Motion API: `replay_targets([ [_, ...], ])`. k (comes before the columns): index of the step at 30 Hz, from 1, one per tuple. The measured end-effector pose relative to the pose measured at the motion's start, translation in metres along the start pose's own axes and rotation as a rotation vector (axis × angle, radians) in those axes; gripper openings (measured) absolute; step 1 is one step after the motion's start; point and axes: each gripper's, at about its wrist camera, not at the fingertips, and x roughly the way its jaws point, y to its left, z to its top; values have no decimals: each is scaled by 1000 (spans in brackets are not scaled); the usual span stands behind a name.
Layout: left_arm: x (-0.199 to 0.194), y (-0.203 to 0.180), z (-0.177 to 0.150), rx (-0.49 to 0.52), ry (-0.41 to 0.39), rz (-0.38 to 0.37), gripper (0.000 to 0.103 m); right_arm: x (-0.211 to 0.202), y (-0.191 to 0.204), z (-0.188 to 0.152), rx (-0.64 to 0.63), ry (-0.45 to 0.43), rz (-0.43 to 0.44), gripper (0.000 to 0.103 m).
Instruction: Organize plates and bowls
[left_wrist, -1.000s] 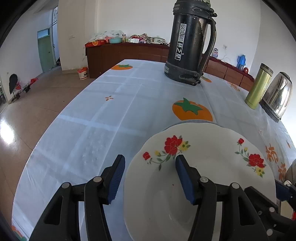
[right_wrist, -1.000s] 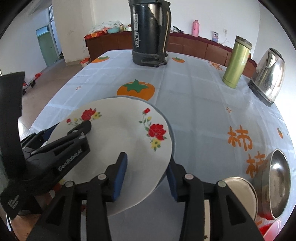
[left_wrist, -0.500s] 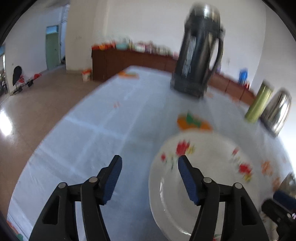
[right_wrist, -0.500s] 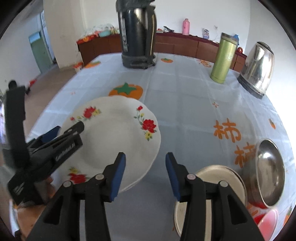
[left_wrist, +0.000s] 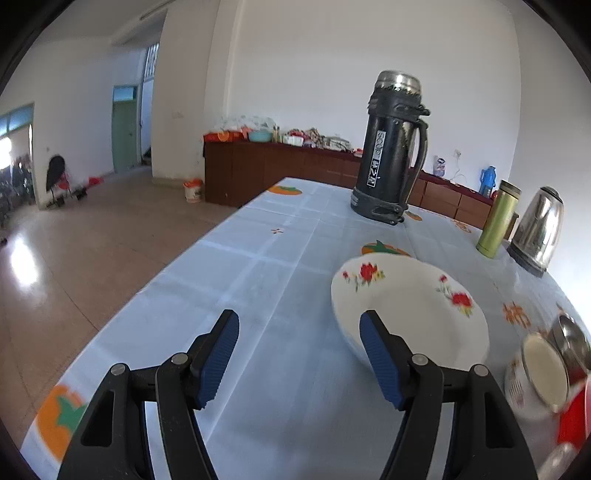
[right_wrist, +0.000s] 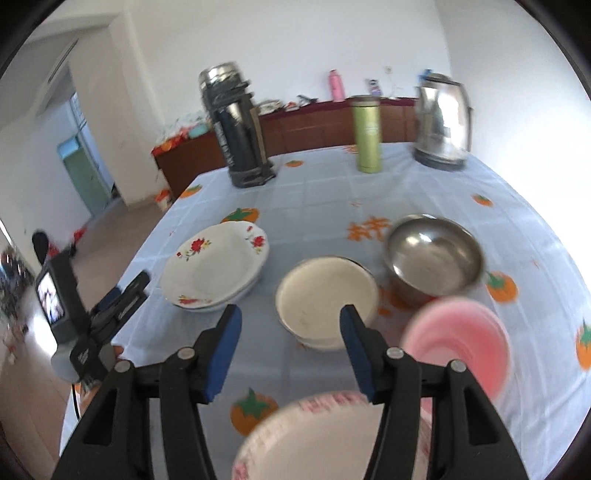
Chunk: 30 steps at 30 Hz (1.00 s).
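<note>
A white plate with red flowers (left_wrist: 410, 306) (right_wrist: 214, 266) lies on the table, on top of at least one other plate. My left gripper (left_wrist: 299, 358) is open and empty, pulled back to the plate's left. My right gripper (right_wrist: 290, 350) is open and empty, above the table in front of a white enamel bowl (right_wrist: 325, 295). A steel bowl (right_wrist: 434, 254), a pink bowl (right_wrist: 458, 339) and a white bowl with a red rim pattern (right_wrist: 321, 439) stand near it. The left gripper shows in the right wrist view (right_wrist: 122, 299).
A tall black thermos (left_wrist: 391, 147), a green flask (left_wrist: 496, 223) and a steel kettle (left_wrist: 537, 229) stand at the far side of the table. The table's left edge (left_wrist: 177, 258) drops to the floor. A wooden sideboard (left_wrist: 280, 166) runs along the back wall.
Both grippers have pulled back and up from the flowered plate, which now lies free on the table. The right gripper has swung right, bringing the bowls into view.
</note>
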Motion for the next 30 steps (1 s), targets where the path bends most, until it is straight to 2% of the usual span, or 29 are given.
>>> replay_targets([
  [3, -25, -2, -17, 10, -2, -3, 70, -25, -15, -16, 22, -42, -8, 57],
  [6, -42, -8, -33, 32, 35, -13, 70, -46, -31, -30, 35, -74, -28, 57],
  [10, -71, -13, -52, 42, 59, -17, 70, -70, -57, -51, 92, -85, -35, 61],
  [13, -91, -16, -66, 36, 105, -24, 70, -83, -74, -69, 128, -79, -31, 61],
  [19, -120, -30, -85, 85, 166, -35, 70, -92, -95, -102, 169, -52, -8, 61],
  [22, -128, -38, -89, 95, 196, -41, 70, -95, -102, -111, 188, -36, 22, 52],
  [30, -160, -65, -89, 174, 186, -32, 71, -102, -108, -127, 200, -52, 65, 51],
])
